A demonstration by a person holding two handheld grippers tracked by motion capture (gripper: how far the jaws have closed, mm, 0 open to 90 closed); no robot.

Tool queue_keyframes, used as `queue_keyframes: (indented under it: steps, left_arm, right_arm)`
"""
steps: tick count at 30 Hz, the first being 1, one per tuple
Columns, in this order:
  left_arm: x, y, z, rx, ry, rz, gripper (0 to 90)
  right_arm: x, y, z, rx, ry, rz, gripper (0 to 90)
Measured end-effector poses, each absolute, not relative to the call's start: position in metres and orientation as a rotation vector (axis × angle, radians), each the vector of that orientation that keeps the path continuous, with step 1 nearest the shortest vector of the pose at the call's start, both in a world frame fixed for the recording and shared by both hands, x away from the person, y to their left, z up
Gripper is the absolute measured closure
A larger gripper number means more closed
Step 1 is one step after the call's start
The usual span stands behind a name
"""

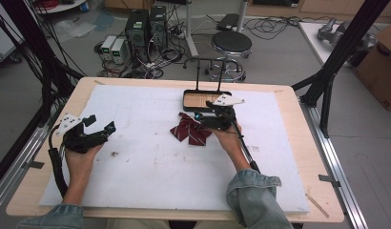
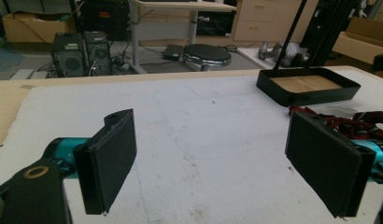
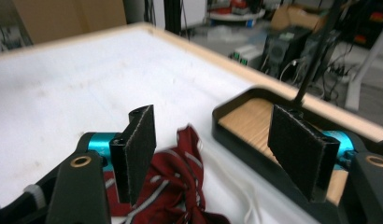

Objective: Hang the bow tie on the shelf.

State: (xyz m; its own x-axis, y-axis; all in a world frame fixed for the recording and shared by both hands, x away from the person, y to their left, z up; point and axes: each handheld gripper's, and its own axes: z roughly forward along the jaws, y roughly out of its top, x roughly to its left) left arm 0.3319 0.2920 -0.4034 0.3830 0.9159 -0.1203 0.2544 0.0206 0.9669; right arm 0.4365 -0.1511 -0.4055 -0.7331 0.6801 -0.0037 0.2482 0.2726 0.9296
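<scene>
Two hand-held grippers worked over a white foam mat [image 1: 150, 162] covering a pale wooden table [image 1: 26, 176] in the high view. The left gripper [image 1: 99, 125] sat near the mat's left edge, jaws apart and holding nothing. The right gripper [image 1: 209, 116] lay at the mat's middle, just beside a dark red bow tie with thin white stripes [image 1: 189, 131]. Behind it stood a shallow black tray with a wooden floor [image 1: 199, 98] and a thin black stand rising from it.

From the left gripper view, the left gripper [image 2: 227, 161] showed its two black padded jaws wide apart above bare mat, with the bow tie [image 2: 348, 122] at the far right and the tray [image 2: 308, 86] beyond it.

From the right gripper view, the right gripper [image 3: 222, 151] held its jaws apart, gripping nothing; the bow tie [image 3: 168, 179] lay below and between them, and the tray [image 3: 245, 121] was just beside it.
</scene>
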Motion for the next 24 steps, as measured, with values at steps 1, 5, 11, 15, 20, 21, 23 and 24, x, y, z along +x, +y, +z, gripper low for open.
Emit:
queue_keyframes:
  steps: [1,5,11,15,20,21,23,24]
  left_arm:
    - [0.332,0.292,-0.403,1.496,1.103,0.723,17.0]
    - [0.333,0.291,-0.404,1.5,1.103,0.723,17.0]
    - [0.332,0.294,-0.403,1.475,1.101,0.715,16.9]
    - [0.332,0.294,-0.403,1.475,1.102,0.717,16.9]
    - [0.332,0.294,-0.403,1.476,1.1,0.714,17.0]
    - [0.332,0.294,-0.404,1.475,1.1,0.714,17.0]
    - [0.332,0.294,-0.403,1.471,1.099,0.711,17.0]
    - [0.332,0.294,-0.403,1.469,1.097,0.709,17.0]
  right_arm:
    - [0.438,-0.149,-0.408,0.841,2.161,1.45,32.8]
    - [0.442,-0.143,-0.416,0.856,2.206,1.423,33.2]
    - [0.446,-0.131,-0.428,0.849,2.271,1.354,37.3]
    - [0.449,-0.126,-0.436,0.863,2.307,1.313,38.4]
    - [0.452,-0.126,-0.441,0.885,2.321,1.297,40.0]
    - [0.452,-0.126,-0.441,0.885,2.321,1.297,40.0]
    - [0.453,-0.127,-0.442,0.894,2.33,1.289,40.5]
    - [0.453,-0.127,-0.444,0.908,2.34,1.282,42.2]
